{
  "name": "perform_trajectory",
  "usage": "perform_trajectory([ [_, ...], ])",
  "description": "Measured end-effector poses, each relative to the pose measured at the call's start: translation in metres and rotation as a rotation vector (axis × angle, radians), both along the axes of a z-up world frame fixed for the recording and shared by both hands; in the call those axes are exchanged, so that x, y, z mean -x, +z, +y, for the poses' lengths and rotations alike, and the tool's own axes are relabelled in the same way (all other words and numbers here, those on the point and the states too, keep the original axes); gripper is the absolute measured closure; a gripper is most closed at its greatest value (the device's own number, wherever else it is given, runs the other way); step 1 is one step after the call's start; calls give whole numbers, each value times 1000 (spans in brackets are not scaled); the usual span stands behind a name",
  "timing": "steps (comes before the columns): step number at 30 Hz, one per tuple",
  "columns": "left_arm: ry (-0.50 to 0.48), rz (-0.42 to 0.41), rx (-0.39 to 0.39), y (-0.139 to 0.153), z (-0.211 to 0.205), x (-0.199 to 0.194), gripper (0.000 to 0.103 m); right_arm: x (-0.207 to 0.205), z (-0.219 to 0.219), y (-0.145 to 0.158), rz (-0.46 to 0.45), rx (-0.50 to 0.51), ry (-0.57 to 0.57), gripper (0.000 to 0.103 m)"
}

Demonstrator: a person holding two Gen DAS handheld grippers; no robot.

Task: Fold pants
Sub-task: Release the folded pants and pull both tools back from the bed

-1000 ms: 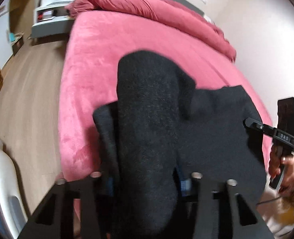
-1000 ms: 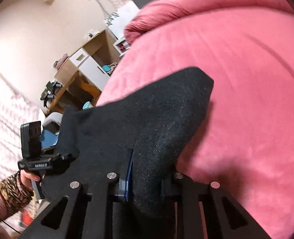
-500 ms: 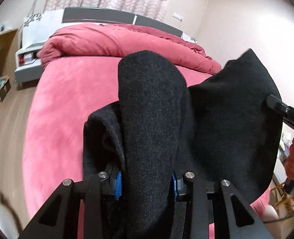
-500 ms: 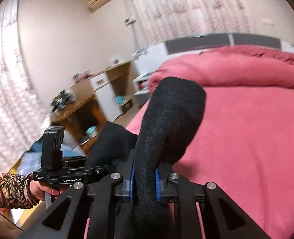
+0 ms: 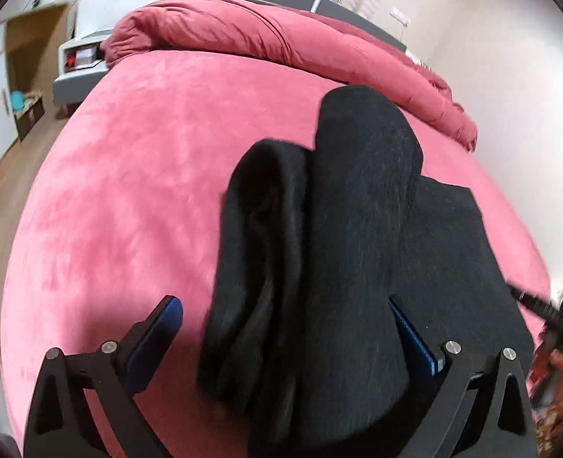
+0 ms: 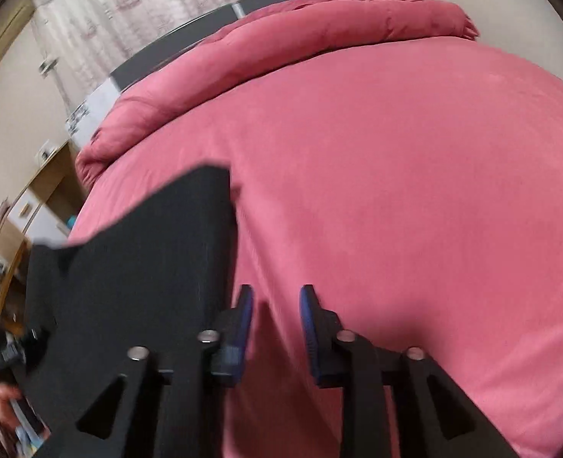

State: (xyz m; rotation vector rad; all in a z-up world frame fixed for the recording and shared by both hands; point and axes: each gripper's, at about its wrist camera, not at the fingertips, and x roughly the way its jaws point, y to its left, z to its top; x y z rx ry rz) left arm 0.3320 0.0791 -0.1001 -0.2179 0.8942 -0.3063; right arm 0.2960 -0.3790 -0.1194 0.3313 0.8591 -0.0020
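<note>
Pants [image 5: 358, 248] dominate the left wrist view — black, thick and fuzzy, bunched into a rolled hump that rises between the fingers of the left gripper [image 5: 287, 320]. Its jaws stand spread wide, one blue pad out over bare bedspread, the other showing at the edge of the cloth, so nothing is being pinched; the fabric just lies slumped across the pink bed [image 5: 128, 191]. Moving right, the garment flattens into a broad panel with a squared corner, and at the far edge the other handheld tool pokes in, blurred.

Over to the right wrist view — the pants [image 6: 148, 267] lie just left of the fingers, flat, with a crisp straight edge running up the bed [image 6: 415, 191]. The right gripper [image 6: 275, 324] has its jaws parted with only pink bedspread between the blue pads, holding nothing.

Handling, as I judge it: soft, limp knit, light to moderate in weight, grippy and unlikely to slide. It will sag and bunch, so take it at corners or along that straight edge, pinching all layers together, and flatten the hump first. Behind it all, the rolled duvet [image 6: 319, 34] sits well clear.
</note>
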Motion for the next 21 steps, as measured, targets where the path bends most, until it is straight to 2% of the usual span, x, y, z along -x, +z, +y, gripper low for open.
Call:
perform_trajectory([
  [2,29,-13,4,5,2,20,0,22,14,1,-5,78,12,68],
  [5,53,-73,-38,9,0,54,0,60,28,2,13,152,-16,61],
  [10,-5,-97,-140,9,-25,126,0,113,43,6,10,129,-64,59],
  [11,-35,-90,-166,7,-34,142,0,124,54,8,7,131,-62,53],
  [12,-53,-85,-185,2,-36,159,0,133,64,10,-1,131,-57,39],
  [14,-80,-88,-212,-1,-46,183,0,153,92,12,-33,114,-28,30],
  [18,-22,-90,-287,-18,-53,227,0,179,145,10,-63,194,70,30],
  [21,18,-92,-371,-27,-58,243,0,181,167,-7,-36,245,102,30],
])
